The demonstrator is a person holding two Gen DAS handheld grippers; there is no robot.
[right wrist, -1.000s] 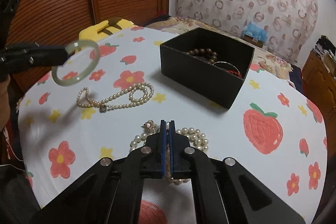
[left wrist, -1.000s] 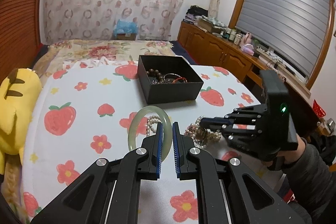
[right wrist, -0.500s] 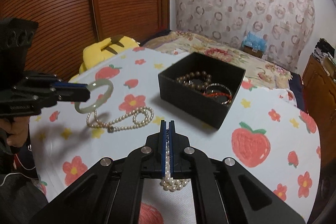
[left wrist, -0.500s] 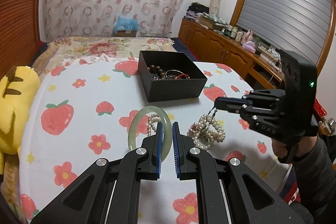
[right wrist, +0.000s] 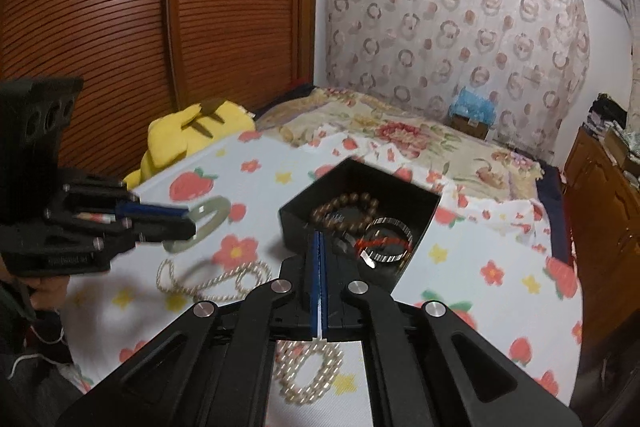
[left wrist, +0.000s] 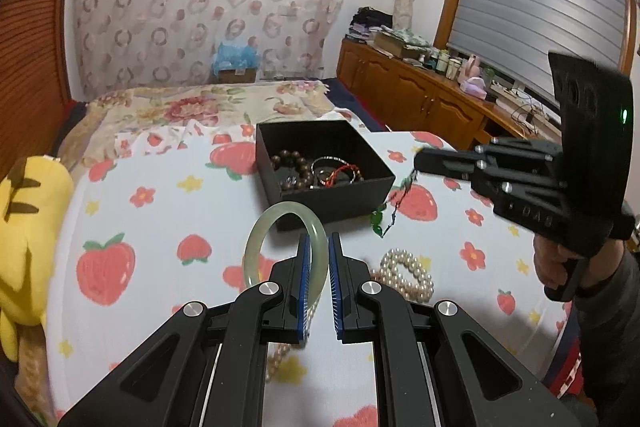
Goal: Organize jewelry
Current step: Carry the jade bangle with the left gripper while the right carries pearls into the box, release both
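Black jewelry box (left wrist: pixel 320 163) at the desk's far edge already holds bracelets. Left hand-held gripper (left wrist: pixel 318 283) clamps the jade bangle (left wrist: pixel 260 239); right hand-held gripper (right wrist: pixel 319 283), closed, dangles a green-beaded cord (left wrist: pixel 390 211) near the box. Pearl necklaces (left wrist: pixel 404 273) remain on the desk.

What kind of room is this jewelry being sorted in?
Most likely a home bedroom: a bed with a floral blanket behind the strawberry-print cloth, a yellow plush toy, and low wooden cabinets under a shuttered window.
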